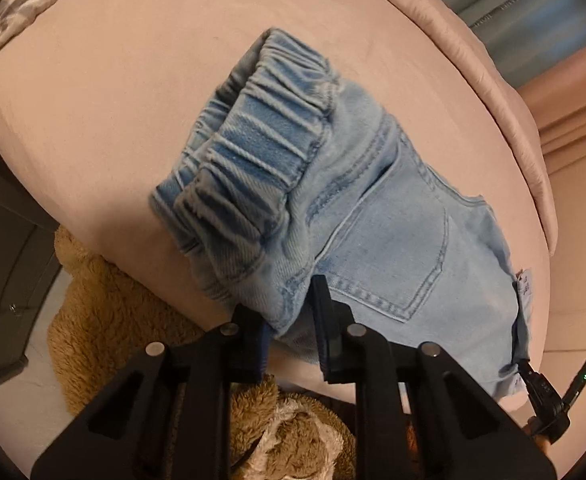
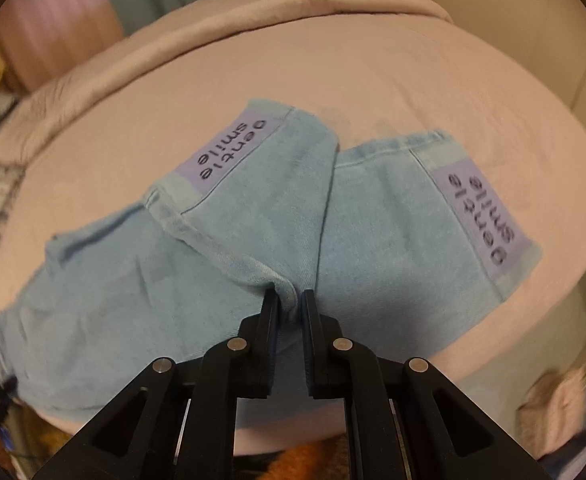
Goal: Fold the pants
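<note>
Pants [image 1: 377, 216] lie on bed [image 1: 105, 120]; plush toy [image 1: 105, 312] below bed edge, left of left gripper [image 1: 293, 312].

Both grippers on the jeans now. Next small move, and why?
Probably lift both together and carry the near edge over. The left gripper pinches a fold of the jeans below the waistband, and the right gripper is shut on the seam near the cuffs, so both grips look ready.

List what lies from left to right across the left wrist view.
Grey cabinet → tan plush toy → elastic waistband → back pocket → white side label → right gripper.
</note>
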